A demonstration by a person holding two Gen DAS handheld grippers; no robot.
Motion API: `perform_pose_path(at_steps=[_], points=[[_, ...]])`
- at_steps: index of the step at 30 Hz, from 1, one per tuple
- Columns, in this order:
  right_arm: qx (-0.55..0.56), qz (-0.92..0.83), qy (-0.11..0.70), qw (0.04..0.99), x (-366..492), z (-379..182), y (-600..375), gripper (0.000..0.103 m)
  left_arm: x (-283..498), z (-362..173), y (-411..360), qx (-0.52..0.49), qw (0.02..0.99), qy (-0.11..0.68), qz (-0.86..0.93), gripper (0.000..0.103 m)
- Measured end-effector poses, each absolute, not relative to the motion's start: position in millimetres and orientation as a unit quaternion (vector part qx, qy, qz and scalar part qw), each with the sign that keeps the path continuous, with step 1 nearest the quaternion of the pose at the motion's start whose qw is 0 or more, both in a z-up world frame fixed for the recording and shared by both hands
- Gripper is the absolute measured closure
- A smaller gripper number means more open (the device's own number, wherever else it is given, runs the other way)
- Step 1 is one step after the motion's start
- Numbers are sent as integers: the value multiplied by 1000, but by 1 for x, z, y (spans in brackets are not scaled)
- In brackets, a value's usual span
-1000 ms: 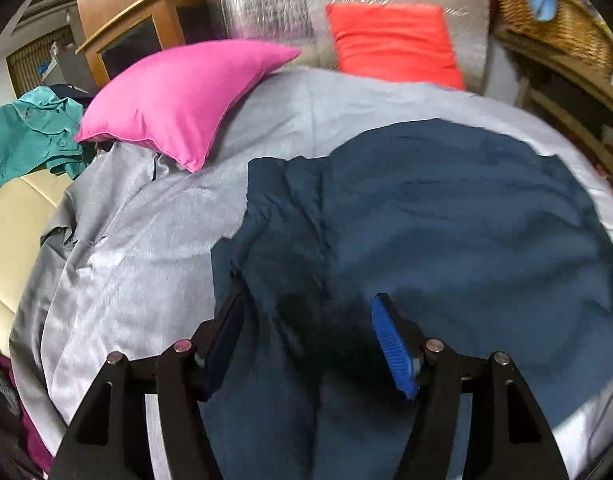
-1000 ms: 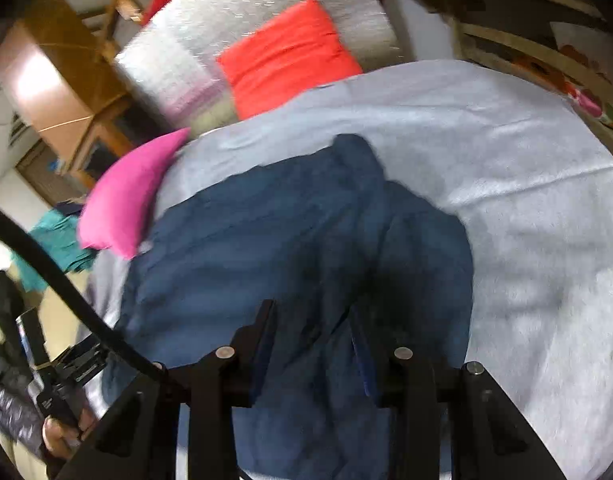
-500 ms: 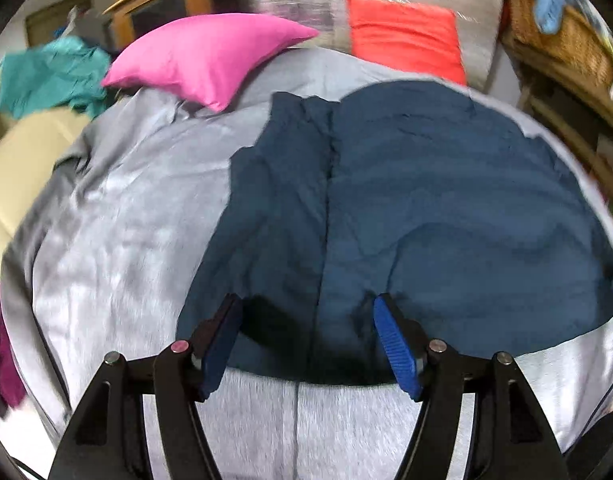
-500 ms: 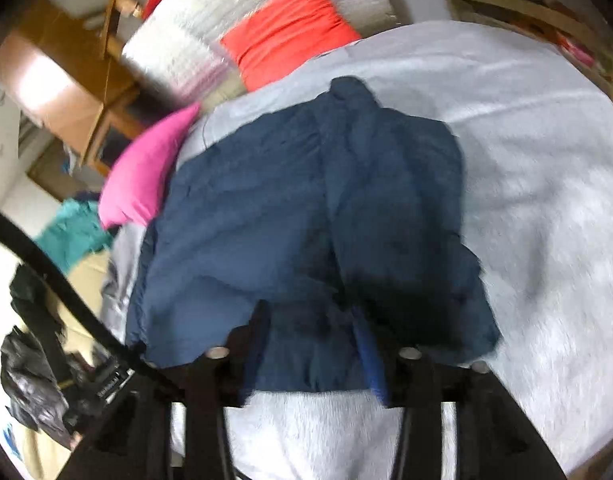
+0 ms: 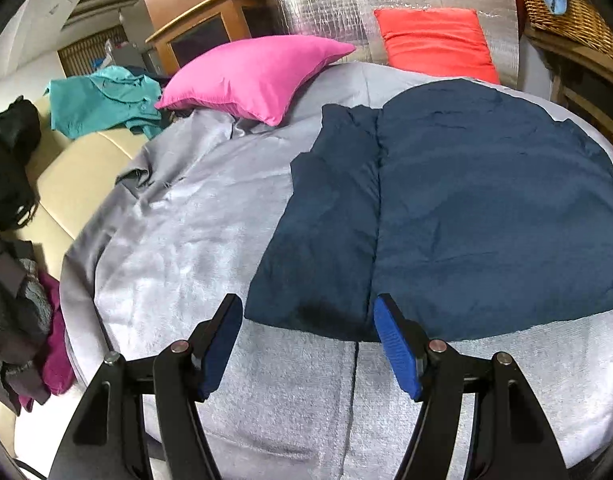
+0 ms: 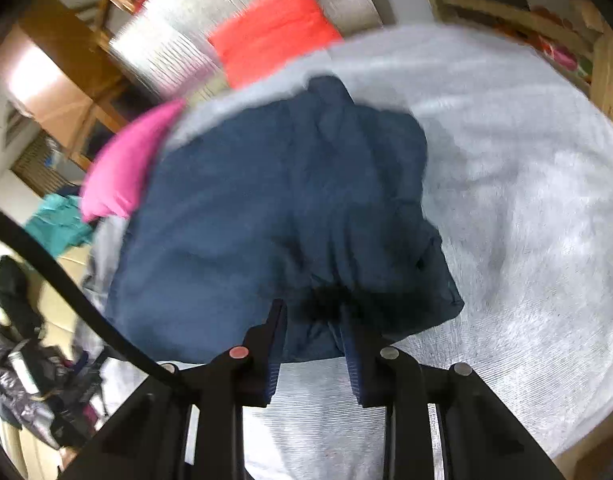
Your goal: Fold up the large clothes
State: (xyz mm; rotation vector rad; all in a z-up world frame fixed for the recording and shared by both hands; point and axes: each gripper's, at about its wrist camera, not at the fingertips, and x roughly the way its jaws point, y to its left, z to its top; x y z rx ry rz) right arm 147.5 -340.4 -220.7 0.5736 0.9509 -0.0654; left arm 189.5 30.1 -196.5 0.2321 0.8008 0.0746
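A large dark blue garment (image 5: 458,208) lies spread on a bed with a grey cover (image 5: 194,232). Its left side is folded over along a lengthwise seam. My left gripper (image 5: 308,344) is open and empty, just off the garment's near hem. In the right wrist view the same garment (image 6: 266,208) is bunched at its near right edge. My right gripper (image 6: 312,348) is narrowly closed on that near edge, with cloth between its fingers. That view is motion-blurred.
A pink pillow (image 5: 254,72) and a red pillow (image 5: 434,48) lie at the head of the bed. Teal clothing (image 5: 106,100) and dark clothes (image 5: 10,152) lie on a cream seat at left. A wicker basket (image 5: 566,8) sits on a shelf at right.
Both grippers have pulled back toward the foot of the bed. My left gripper has come off the garment onto bare cover. My right gripper has drawn the garment's near edge back with it.
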Motion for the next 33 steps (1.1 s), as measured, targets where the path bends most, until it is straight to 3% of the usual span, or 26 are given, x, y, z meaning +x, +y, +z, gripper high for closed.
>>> perform_pose_path(at_steps=[17, 33], points=[[306, -50, 471, 826, 159, -235, -348, 72, 172, -162, 27, 70, 942, 328, -21, 34], [310, -43, 477, 821, 171, -236, -347, 71, 177, -167, 2, 95, 936, 338, -35, 34]])
